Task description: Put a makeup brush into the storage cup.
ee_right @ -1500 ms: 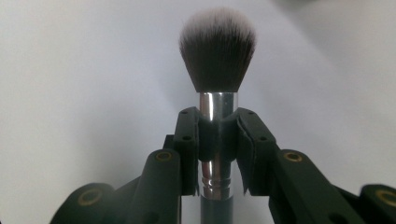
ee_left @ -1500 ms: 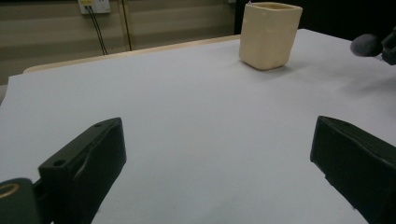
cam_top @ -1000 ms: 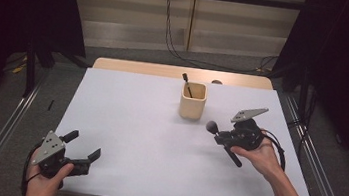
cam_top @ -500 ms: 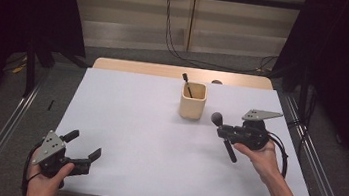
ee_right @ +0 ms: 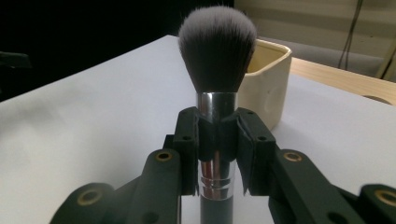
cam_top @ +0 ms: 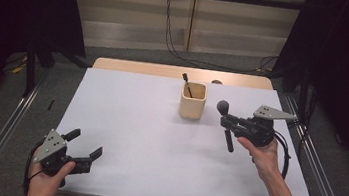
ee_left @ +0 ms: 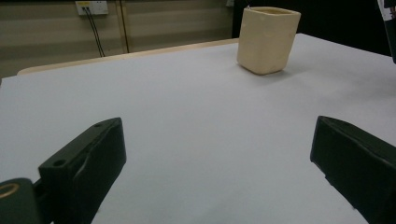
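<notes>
Clamped in the right gripper (cam_top: 226, 126) is a makeup brush (cam_top: 225, 125), the jaws pressing on its shiny metal collar from both sides, as the right gripper view shows with the brush (ee_right: 217, 88) standing upright between the pads and its grey bristles on top. From above, the brush hangs over the white table (cam_top: 149, 125), just to the right of a cream cup (cam_top: 193, 100), bristle end toward the cup and dark handle slanting down toward the person. A thin dark stick (cam_top: 186, 85) leans inside the cup. At the near left corner of the table the left gripper (cam_top: 87, 146) rests low in the hand, jaws spread wide with nothing between them.
</notes>
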Motion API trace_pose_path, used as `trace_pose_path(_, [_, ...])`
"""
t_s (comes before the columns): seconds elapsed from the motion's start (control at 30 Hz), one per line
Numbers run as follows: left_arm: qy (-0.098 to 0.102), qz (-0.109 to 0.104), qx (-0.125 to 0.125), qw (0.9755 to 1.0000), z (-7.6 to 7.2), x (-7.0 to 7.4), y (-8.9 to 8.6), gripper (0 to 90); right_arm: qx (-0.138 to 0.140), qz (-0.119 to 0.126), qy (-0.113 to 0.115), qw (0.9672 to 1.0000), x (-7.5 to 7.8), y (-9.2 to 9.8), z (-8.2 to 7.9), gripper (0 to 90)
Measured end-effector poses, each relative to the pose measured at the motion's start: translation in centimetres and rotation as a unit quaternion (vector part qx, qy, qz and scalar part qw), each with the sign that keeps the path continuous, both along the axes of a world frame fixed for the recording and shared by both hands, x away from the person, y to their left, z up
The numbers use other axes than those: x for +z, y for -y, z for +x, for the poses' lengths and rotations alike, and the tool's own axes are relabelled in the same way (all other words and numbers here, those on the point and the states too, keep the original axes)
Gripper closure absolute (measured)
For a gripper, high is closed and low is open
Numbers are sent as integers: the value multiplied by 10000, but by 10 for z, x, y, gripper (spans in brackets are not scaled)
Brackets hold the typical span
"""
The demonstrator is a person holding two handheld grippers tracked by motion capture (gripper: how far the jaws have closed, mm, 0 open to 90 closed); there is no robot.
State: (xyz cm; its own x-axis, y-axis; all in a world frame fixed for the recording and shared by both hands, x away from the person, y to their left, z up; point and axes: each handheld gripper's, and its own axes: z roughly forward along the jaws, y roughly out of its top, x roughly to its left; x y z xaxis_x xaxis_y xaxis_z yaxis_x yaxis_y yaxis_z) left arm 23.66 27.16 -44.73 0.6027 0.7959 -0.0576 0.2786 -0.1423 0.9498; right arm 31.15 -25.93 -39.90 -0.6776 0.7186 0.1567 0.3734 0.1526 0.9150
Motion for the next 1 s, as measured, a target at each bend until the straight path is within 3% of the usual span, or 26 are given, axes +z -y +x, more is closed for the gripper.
trace_pose_path(0.4, [105,-44,65,9999,2,2,-2,34,-56,260,264,9993,7,-4,6,719])
trace_pose_path(1.0, [132,-60,33,9999,1,2,-2,34,-78,650,609,9960,27,-22,33,719])
